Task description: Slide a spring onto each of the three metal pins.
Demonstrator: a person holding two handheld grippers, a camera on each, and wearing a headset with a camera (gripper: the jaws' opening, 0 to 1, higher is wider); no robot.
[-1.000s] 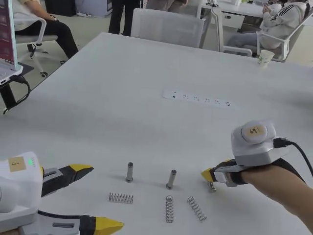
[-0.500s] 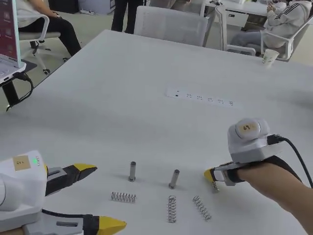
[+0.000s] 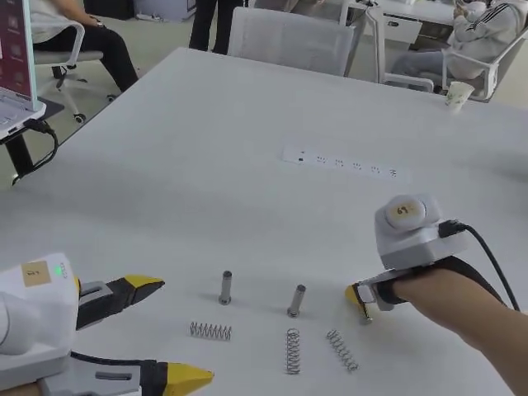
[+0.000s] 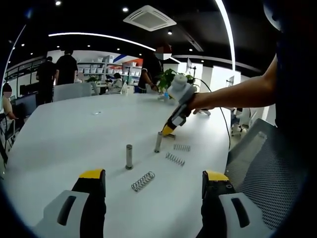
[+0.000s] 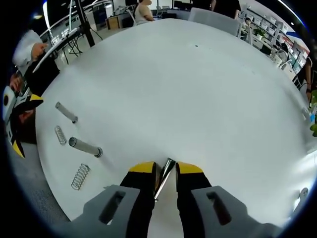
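Two metal pins (image 3: pixel 226 286) (image 3: pixel 297 300) stand upright on the white table (image 3: pixel 247 165). Three springs (image 3: pixel 210 331) (image 3: pixel 293 350) (image 3: pixel 341 349) lie flat in front of them. My right gripper (image 3: pixel 360 295) is shut on a third pin (image 3: pixel 367 312) to their right, at the table surface; the right gripper view shows that pin (image 5: pixel 167 171) pinched between the yellow-tipped jaws. My left gripper (image 3: pixel 165 330) is open at the near left, short of the springs. The left gripper view has pins (image 4: pixel 129 156) (image 4: pixel 158 142) and a spring (image 4: pixel 143 181) ahead of the open jaws.
A white power strip (image 3: pixel 346 165) lies flat on the table farther back. Chairs (image 3: pixel 289 41) and seated people are beyond the far edge, with a paper cup (image 3: pixel 456 96) at the far right. A laptop (image 3: pixel 12 66) is at the left.
My right hand has tilted a little to the left over the pin it holds, which stays in the same spot. The left gripper, pins and springs have not moved.
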